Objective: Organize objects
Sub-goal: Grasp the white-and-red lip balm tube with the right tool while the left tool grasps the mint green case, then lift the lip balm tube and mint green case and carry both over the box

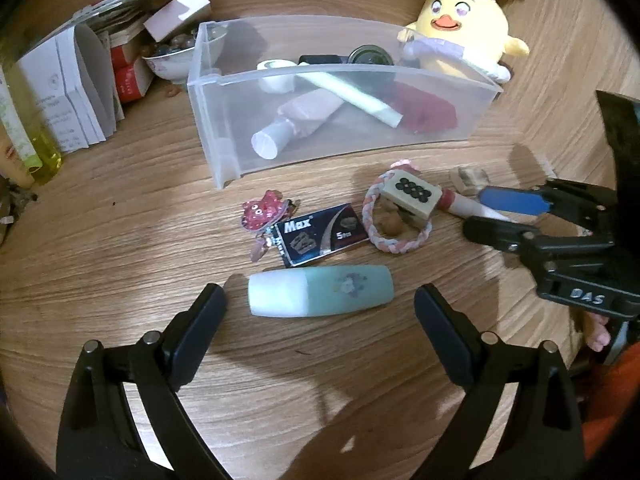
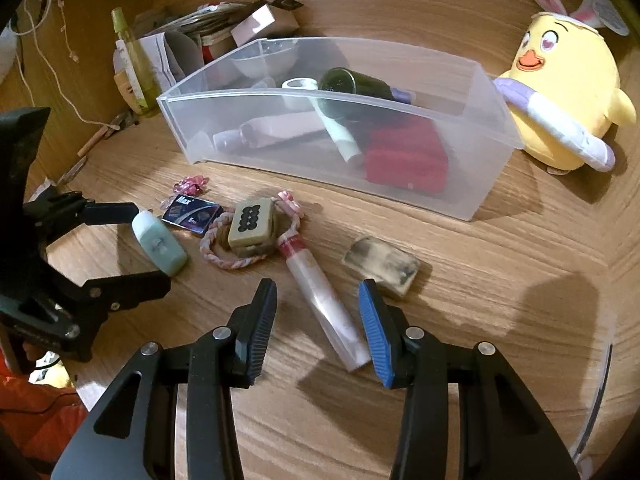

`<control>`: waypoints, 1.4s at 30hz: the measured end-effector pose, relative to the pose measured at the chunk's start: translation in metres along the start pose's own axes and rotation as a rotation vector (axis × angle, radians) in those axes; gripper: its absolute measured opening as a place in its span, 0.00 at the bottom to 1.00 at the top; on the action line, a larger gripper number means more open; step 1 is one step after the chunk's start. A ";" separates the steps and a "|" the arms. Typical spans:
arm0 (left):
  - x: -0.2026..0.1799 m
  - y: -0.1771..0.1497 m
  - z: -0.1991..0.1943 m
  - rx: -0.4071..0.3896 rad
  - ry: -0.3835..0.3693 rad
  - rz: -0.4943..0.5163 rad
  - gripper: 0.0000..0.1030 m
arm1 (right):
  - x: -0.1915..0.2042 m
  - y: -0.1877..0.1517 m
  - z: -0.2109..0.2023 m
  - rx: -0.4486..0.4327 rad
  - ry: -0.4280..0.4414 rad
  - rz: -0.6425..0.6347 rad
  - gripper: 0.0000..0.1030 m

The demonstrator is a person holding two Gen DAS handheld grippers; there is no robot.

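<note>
Both my tongs wide open, empty: left gripper (image 1: 320, 304) straddles mint bottle (image 1: 320, 295), right gripper (image 2: 318, 320) the tube (image 2: 324, 300) — close square, mid-body, w/o nudging.

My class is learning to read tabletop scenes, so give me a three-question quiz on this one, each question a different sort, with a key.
1. True or false: the left gripper has its jaws shut on the mint-green bottle.
2. What lies between the right gripper's open jaws? A) blue Max box B) pink-and-white tube C) braided ring
3. Fill in: the red cloth lies inside the clear ____.

Key: 1 false; 2 B; 3 bin.
</note>
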State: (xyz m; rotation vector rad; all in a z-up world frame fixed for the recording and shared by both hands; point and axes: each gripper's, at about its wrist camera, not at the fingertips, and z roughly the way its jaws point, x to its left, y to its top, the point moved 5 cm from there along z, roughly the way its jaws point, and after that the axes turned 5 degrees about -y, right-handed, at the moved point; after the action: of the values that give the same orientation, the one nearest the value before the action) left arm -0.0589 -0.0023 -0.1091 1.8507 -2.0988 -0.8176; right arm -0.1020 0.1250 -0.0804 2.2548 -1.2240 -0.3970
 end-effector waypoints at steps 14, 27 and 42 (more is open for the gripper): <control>-0.005 -0.001 -0.001 -0.026 0.015 0.036 0.70 | 0.009 -0.007 -0.005 -0.029 -0.016 -0.002 0.14; 0.007 0.019 -0.033 -0.154 0.022 -0.009 0.70 | 0.004 0.012 -0.036 -0.130 -0.038 0.009 0.14; 0.006 0.073 -0.070 -0.333 0.048 0.009 0.71 | 0.008 0.054 -0.059 -0.258 -0.010 0.040 0.14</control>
State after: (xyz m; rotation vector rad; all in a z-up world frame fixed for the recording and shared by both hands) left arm -0.0856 -0.0224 -0.0138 1.6655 -1.8095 -1.0362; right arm -0.1059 0.1130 -0.0010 2.0088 -1.1492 -0.5202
